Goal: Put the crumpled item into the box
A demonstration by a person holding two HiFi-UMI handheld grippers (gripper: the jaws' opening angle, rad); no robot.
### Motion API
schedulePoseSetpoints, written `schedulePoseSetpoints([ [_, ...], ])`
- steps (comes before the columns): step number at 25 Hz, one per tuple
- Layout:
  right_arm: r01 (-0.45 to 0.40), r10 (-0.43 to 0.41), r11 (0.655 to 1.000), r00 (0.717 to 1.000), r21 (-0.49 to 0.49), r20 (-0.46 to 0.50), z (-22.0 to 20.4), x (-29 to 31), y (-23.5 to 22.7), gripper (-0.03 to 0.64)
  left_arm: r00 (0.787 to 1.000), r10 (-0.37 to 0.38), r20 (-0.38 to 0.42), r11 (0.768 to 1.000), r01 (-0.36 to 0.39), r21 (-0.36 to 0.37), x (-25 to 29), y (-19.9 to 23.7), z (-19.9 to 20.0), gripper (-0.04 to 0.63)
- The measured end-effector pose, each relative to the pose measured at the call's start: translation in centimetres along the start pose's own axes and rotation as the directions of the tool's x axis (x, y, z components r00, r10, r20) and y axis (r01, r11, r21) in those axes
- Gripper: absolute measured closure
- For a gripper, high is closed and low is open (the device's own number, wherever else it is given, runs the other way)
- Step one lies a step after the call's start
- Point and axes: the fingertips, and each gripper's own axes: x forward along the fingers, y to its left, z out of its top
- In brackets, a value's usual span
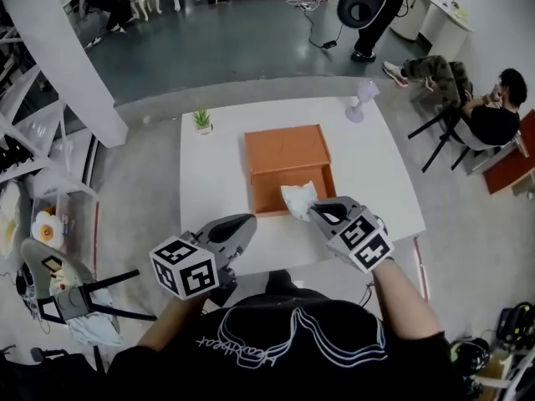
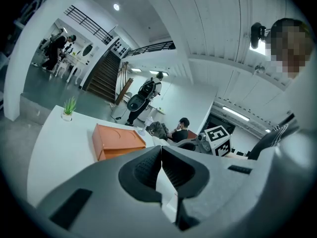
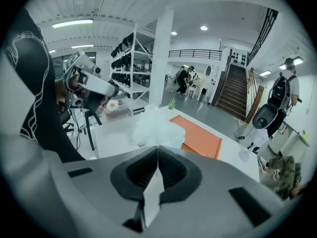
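White crumpled tissue (image 1: 298, 199) is held in the closed right tongs (image 1: 314, 212) at the near edge of the orange box (image 1: 288, 153), mid-frame on the worktop (image 1: 376, 165). The box opening lies just beyond the tips. The left tongs (image 1: 248, 222), lower left, are closed and empty.

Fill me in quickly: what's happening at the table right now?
A person at the white table is working with a hand-held gripper in each hand. The right claw is shut on the crumpled white item and holds it at the near, open part of the orange box. The item is not yet released, and I can't tell if it touches the box. The left claw is shut and empty, near the table's front edge, apart from the box.
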Motion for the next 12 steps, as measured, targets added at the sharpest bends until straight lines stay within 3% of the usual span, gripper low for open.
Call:
schedulePoseSetpoints([
  [6,-0.035,0.030,0.999,0.987,-0.032,-0.159,-3.1,4.8,-2.5,0.609,0.997,0.066,0.026,0.998,-0.066,-0.014,0.7,2.7,1.9,0.589],
  [12,-0.066,0.038,0.994,0.952,-0.082,-0.305,-5.4,8.9,-4.4,0.607,0.995,0.093,0.025,0.995,-0.092,-0.043,1.2,5.1,2.4,0.589],
])
